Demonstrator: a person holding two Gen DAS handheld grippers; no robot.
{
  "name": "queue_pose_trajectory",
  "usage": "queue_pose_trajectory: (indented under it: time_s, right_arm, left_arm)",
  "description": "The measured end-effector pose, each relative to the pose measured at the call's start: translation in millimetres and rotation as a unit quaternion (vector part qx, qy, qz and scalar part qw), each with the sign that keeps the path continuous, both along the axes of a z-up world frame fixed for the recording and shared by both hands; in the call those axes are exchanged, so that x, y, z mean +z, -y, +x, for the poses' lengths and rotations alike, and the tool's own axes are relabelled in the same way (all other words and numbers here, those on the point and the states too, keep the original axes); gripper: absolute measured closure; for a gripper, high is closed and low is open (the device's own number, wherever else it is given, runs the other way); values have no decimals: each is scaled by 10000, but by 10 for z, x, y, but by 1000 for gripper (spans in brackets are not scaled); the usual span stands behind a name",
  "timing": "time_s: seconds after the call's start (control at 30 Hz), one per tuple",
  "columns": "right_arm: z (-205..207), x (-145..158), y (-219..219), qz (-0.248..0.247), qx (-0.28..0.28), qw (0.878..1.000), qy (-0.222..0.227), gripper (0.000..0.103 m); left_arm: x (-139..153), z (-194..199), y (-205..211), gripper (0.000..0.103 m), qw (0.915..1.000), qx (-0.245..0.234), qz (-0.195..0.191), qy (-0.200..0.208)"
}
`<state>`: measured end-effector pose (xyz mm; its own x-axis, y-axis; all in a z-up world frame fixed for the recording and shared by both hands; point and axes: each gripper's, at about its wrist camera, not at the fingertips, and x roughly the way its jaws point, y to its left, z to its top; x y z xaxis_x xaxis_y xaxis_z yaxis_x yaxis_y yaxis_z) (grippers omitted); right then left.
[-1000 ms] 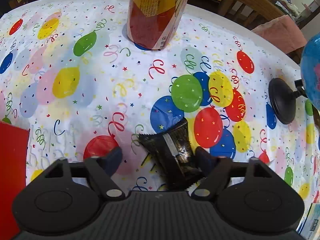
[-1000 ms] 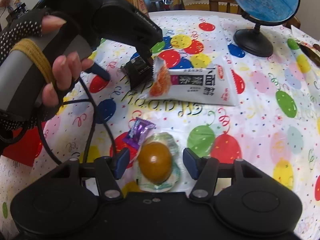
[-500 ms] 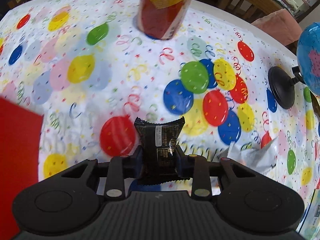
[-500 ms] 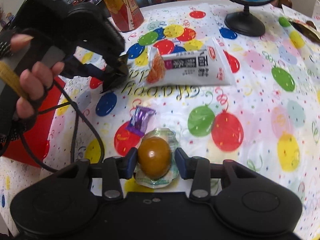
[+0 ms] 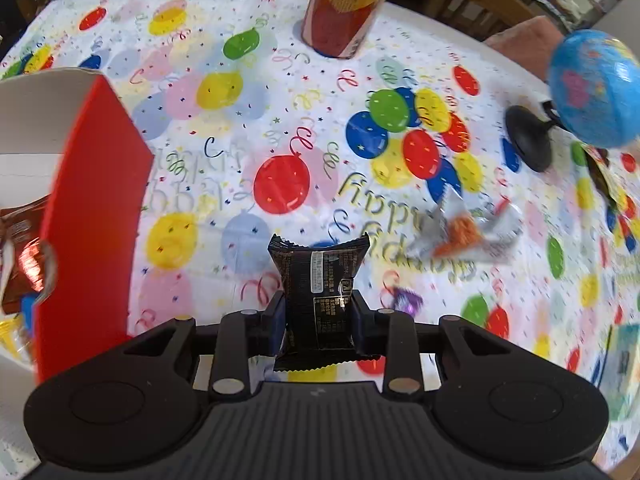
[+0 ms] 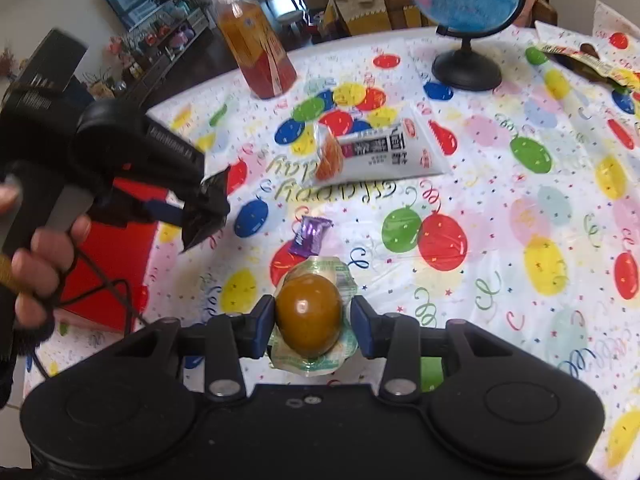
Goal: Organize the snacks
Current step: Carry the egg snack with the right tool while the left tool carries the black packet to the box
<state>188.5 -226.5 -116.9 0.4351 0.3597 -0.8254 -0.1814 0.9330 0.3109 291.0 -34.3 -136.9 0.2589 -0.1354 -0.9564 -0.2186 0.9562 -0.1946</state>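
My left gripper is shut on a black snack packet, held above the balloon-print tablecloth. That packet also shows in the right wrist view, pinched in the left gripper beside the red box. My right gripper is shut on a brown egg in a clear sealed pack, lifted off the cloth. The red box stands at the left with wrapped snacks inside. A purple candy and a white noodle-snack bag lie on the cloth.
A tall drink bottle stands at the far side. A blue globe on a black stand is at the far right, with another wrapper beyond it. A wooden chair is behind the table. A person's hand holds the left gripper.
Both grippers closed on their items and lifted them: the left on the black packet, moving left toward the red box, the right on the egg pack.
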Motion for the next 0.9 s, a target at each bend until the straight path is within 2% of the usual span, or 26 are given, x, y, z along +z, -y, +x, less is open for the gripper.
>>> queue_pose_trajectory:
  time_s: [0.27, 0.37, 0.5, 0.9]
  right_arm:
    - [-246, 387, -55, 26, 38, 9994, 329, 64]
    - [-336, 523, -109, 21, 53, 9988, 485, 64]
    - [-441, 672, -236, 15, 142, 9979, 637, 64]
    - [-587, 989, -928, 0, 583, 9937, 961, 64]
  left_arm:
    - [433, -437, -67, 72, 9992, -263, 153, 268]
    - [561, -582, -161, 72, 9989, -311, 90, 351]
    - [703, -747, -344, 72, 9986, -280, -12, 456]
    - [1091, -1117, -1092, 72, 9961, -114, 166, 856]
